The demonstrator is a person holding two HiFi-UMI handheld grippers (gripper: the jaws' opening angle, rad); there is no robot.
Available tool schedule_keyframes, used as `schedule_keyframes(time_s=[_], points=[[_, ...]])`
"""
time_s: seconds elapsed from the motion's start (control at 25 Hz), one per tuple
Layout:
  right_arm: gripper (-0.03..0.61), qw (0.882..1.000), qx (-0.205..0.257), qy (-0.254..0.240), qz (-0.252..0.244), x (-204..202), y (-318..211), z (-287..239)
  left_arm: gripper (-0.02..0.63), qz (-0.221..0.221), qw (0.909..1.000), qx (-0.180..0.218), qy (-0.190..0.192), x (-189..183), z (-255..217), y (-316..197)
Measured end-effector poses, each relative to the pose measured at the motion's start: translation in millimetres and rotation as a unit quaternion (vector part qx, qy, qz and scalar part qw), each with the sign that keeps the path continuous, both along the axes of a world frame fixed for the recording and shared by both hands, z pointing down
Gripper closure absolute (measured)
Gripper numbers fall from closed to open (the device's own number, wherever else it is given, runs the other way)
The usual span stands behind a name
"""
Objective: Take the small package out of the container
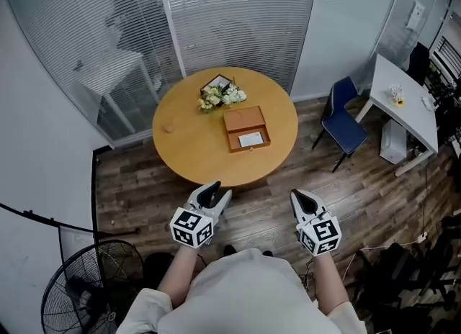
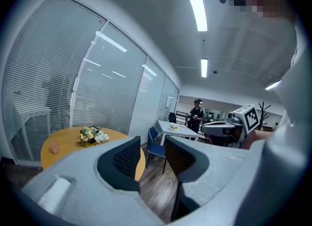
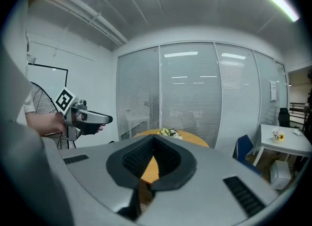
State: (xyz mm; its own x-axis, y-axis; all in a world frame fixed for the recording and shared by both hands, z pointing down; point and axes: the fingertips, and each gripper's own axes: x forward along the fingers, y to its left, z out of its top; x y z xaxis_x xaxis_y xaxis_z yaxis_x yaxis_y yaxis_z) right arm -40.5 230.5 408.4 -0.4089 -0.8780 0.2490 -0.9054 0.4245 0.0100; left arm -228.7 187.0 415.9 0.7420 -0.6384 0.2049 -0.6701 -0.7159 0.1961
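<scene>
One small package (image 1: pixel 251 139) lies in the one open container (image 1: pixel 245 119), right of the round table's (image 1: pixel 187 154) middle, untouched, so the whole job is left. Two grippers hang short of the table's near edge: my left gripper (image 1: pixel 211 189) parted and empty, my right gripper (image 1: pixel 300 196) closed on nothing.

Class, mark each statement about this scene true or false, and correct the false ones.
1. The wooden box lies open on the round table with the small package inside. True.
2. The left tongs grip the package. False: they are open, empty and short of the table.
3. The flowers lie on the floor. False: they are on the table, next to the box.
4. The right tongs are closed and hold nothing. True.
</scene>
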Motion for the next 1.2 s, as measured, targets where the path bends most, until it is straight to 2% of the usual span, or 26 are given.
schedule_keyframes(time_s=[0.6, 0.84, 1.2], points=[[0.575, 0.999, -0.007, 0.003, 0.034, -38.3, 1.3, 10.6, 0.459, 0.032, 0.9995, -0.001, -0.004, -27.6, 9.5, -20.0], [0.575, 0.999, -0.014, 0.001, 0.038, -28.5, -13.6, 16.4, 0.459, 0.024, 0.9997, -0.010, -0.001, -24.5, 15.9, -33.3], [0.575, 1.000, -0.022, -0.004, 0.009, -4.3, -78.0, 22.8, 0.459, 0.002, 0.9998, -0.018, -0.008, -0.8, 19.7, -79.8]])
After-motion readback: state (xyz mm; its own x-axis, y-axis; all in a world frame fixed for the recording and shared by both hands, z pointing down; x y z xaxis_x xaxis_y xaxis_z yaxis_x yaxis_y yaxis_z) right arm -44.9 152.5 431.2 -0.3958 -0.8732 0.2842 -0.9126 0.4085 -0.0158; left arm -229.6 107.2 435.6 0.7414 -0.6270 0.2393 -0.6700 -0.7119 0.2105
